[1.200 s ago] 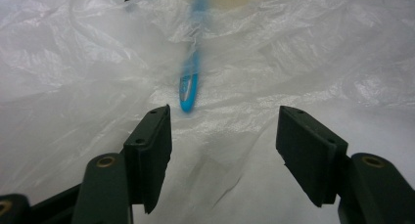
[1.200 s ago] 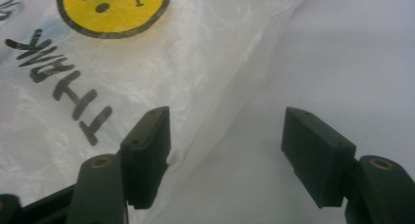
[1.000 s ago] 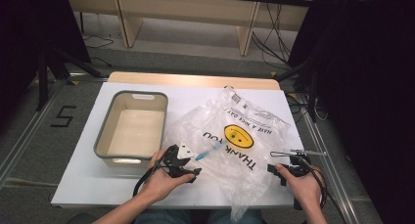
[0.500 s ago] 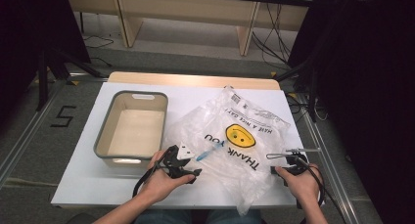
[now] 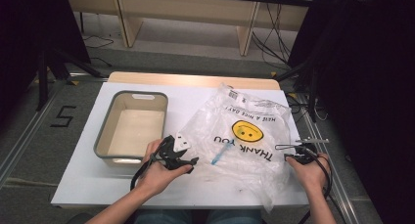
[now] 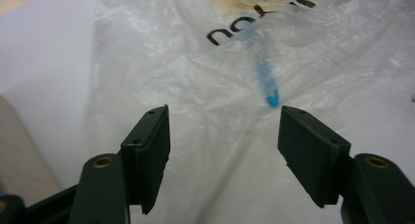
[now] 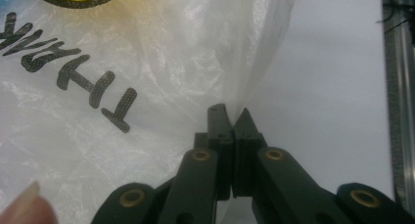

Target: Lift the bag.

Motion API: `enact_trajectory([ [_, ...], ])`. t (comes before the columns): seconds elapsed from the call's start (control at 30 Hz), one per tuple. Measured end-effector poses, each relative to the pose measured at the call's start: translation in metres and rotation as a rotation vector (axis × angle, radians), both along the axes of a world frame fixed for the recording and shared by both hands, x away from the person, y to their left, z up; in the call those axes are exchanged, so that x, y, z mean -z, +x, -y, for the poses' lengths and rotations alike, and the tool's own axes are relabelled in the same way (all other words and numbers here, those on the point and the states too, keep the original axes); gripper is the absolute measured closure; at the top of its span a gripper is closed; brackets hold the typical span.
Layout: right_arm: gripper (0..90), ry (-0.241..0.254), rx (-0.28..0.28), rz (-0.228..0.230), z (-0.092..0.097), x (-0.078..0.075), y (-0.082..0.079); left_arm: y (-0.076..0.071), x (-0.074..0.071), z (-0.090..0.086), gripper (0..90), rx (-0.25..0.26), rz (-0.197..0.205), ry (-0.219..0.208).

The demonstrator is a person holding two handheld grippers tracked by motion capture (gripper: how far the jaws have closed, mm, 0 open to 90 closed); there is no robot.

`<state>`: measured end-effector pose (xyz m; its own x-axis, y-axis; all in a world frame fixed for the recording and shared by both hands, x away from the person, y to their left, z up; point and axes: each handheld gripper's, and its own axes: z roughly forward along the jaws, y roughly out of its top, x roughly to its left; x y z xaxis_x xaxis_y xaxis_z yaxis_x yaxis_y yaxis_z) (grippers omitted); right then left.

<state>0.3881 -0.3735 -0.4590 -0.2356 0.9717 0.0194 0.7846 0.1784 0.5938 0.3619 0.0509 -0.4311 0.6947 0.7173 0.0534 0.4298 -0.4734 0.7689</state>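
A clear plastic bag (image 5: 240, 141) printed with a yellow smiley face and "THANK YOU" is lying crumpled across the right half of the white worktop (image 5: 195, 99) in the high view, reaching from the upper middle of the frame down to the lower right. Something blue, a slim stick-like item (image 5: 219, 154), is showing through the film near the bag's centre; what it is cannot be told.

The right gripper (image 5: 289, 146), at the lower right of the high view, is sitting at the bag's right edge. In the right gripper view its jaws are standing pressed together, having just been closing, and the thin edge of the bag (image 7: 230, 94) is pinched between them.

The left gripper (image 5: 182, 146), at the lower centre-left, is hovering over the bag's left edge with its jaws standing apart; in the left gripper view the film (image 6: 220, 136) is lying between and below them, untouched.

A grey-rimmed, beige tub (image 5: 105, 136) is standing at the left of the worktop, just beside the left hand (image 5: 159, 172).
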Motion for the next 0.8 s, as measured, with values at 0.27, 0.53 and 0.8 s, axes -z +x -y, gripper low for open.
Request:
enact_trajectory([
  [0.27,89.6,-0.049,0.006,0.045,0.009,-0.001,0.008,0.004,0.018,0.003,42.6,-0.046,-0.09,0.14],
  [0.53,87.4,-0.055,0.013,0.066,0.011,0.002,0.009,0.005,0.037,0.007,51.3,-0.051,-0.139,0.241],
  [0.8,57.8,-0.045,0.049,0.148,0.01,-0.018,-0.002,0.007,0.039,0.009,61.7,-0.044,-0.17,0.257],
])
